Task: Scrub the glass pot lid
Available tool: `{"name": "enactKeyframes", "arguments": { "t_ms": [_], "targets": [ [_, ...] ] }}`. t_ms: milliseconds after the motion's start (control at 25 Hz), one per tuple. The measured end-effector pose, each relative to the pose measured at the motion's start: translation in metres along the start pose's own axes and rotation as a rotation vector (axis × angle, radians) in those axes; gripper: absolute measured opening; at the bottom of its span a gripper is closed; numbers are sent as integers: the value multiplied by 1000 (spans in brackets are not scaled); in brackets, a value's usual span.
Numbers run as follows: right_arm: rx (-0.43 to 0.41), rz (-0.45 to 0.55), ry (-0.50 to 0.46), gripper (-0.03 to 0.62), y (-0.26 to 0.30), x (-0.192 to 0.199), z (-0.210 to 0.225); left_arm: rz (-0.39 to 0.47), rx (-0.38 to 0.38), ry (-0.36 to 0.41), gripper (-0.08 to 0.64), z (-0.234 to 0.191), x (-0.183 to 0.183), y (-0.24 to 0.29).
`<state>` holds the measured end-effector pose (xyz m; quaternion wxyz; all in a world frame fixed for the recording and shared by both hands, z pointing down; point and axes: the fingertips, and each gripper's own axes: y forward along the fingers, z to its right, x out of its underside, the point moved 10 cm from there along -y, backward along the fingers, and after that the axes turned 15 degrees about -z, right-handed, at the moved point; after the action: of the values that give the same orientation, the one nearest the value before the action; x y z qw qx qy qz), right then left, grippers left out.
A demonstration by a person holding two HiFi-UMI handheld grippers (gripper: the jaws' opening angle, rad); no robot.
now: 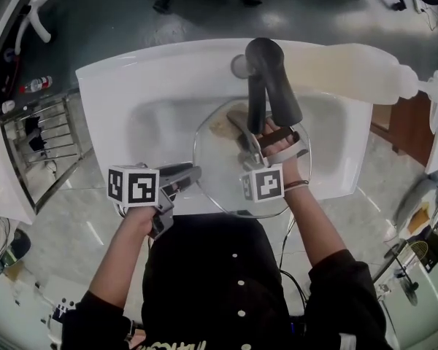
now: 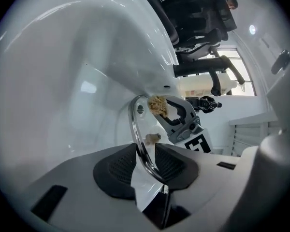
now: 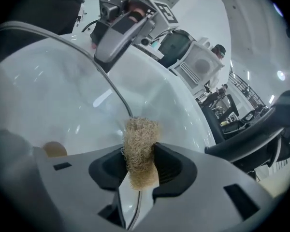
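Ribbed black pads (image 2: 120,167) of the left gripper (image 2: 146,166) are clenched on the round glass pot lid (image 2: 135,122), nipping its metal rim edge-on right between them. From the jaws the rim arcs up and away. Just past that arc, ahead of the jaws and slightly to their right, the right gripper (image 2: 160,108) holds a tan fibrous scrub pad (image 2: 157,103) against the lid near its far rim. Behind both spreads the glossy white sink (image 2: 63,71), and farther off the black tap (image 2: 205,67) crosses above.

In its own view the right gripper's jaws grasp the scrub pad tightly at its middle, so the wad bulges out ahead of the tips and a tuft hangs back behind them. The wad's front meets the lid at its rim. Ahead of these jaws and to their left, the rim sweeps off to the left gripper, which bites the far edge. In the head view the lid stands tilted inside the basin, below the tap, with one gripper on each side of it
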<state>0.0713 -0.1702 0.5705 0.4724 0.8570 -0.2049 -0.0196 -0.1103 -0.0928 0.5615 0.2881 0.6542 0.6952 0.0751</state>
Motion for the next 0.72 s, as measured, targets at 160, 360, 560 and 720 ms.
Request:
{"name": "enactKeyframes", "arguments": {
  "t_ms": [160,360,560,720],
  "targets": [
    [16,13,-66,152,8,-5,-4,-103,55,35,100,-2,-4,5],
    [-1,21,-97,152,16,-4,-11,-192,42,89,98,-6,-12,6],
    [17,25,-152,151,21,-3,-14,-272,-6,127,98,-6,-19,10],
    [16,24,-161,150,21,-4,-15,-300,30,85,100,-8,-21,12]
  ]
}}
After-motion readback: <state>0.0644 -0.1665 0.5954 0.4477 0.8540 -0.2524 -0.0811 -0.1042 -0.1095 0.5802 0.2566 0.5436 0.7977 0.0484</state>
